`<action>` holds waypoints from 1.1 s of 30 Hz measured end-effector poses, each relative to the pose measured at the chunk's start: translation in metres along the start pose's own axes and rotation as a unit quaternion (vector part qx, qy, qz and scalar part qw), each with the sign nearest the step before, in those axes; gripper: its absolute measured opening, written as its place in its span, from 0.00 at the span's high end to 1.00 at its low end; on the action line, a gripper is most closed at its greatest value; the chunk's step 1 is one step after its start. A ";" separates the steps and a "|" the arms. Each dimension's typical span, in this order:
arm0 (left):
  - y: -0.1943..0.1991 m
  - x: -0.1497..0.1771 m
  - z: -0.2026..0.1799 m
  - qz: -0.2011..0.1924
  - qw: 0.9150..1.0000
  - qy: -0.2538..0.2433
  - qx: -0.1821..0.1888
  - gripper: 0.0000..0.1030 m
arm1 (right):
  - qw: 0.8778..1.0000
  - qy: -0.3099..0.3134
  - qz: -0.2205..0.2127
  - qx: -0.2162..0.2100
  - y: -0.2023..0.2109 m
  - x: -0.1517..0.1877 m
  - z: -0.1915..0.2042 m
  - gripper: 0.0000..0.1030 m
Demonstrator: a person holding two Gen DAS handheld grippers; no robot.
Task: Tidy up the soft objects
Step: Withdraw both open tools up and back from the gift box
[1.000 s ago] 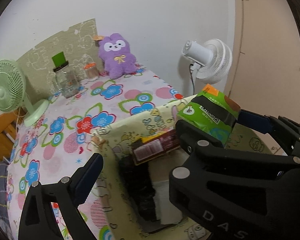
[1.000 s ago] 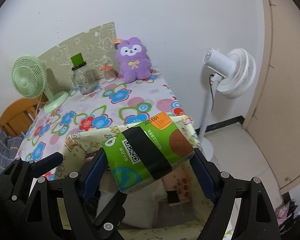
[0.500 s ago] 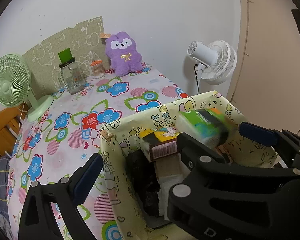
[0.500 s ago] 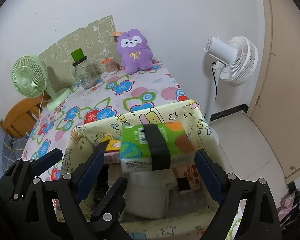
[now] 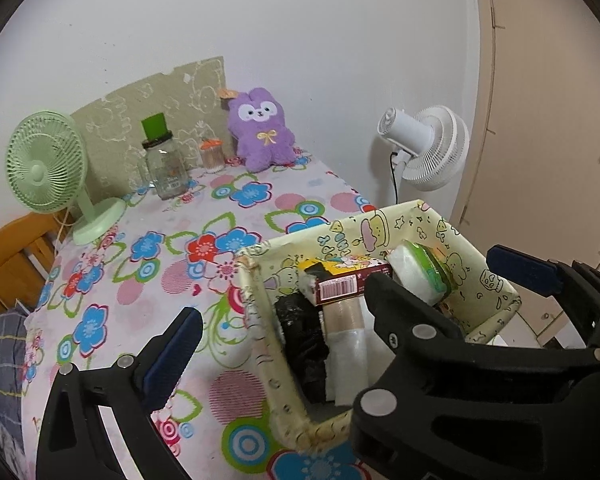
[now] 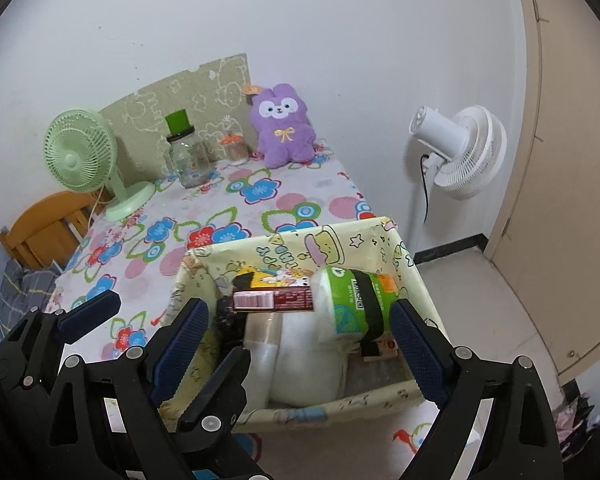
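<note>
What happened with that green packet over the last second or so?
The right gripper was clamping the green tissue pack above the yellow fabric bin. Its jaws have just been opening, and the pack dropped into the bin, where it now lies on the other packs, clear of the pads. Both grippers have drawn back and up a little. The purple plush, jar and fans stayed put.

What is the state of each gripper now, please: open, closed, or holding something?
Left gripper: open, holding nothing.
Right gripper: open, holding nothing; the green tissue pack lies in the yellow fabric box, clear of its fingers.
</note>
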State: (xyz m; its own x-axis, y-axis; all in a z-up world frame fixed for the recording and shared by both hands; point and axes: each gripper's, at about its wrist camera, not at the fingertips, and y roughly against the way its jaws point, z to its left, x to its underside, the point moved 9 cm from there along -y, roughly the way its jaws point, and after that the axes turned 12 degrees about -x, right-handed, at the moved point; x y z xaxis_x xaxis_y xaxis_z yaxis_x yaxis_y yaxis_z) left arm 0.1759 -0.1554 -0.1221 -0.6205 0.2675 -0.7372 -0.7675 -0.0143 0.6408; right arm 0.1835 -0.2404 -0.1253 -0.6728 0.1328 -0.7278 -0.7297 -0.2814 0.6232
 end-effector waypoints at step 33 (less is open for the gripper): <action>0.099 0.025 0.143 -0.079 0.988 0.087 -0.105 0.00 | 0.993 0.053 -0.074 -0.071 0.076 -0.003 0.127 0.09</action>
State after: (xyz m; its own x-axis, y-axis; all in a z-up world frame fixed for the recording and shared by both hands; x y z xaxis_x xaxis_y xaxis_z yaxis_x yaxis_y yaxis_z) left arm 0.1077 -0.0127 -0.0465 -0.4950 0.1124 -0.8616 -0.8619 -0.1894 0.4704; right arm 0.1147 -0.1412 -0.0389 -0.5367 0.0836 -0.8396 -0.7901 -0.3989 0.4654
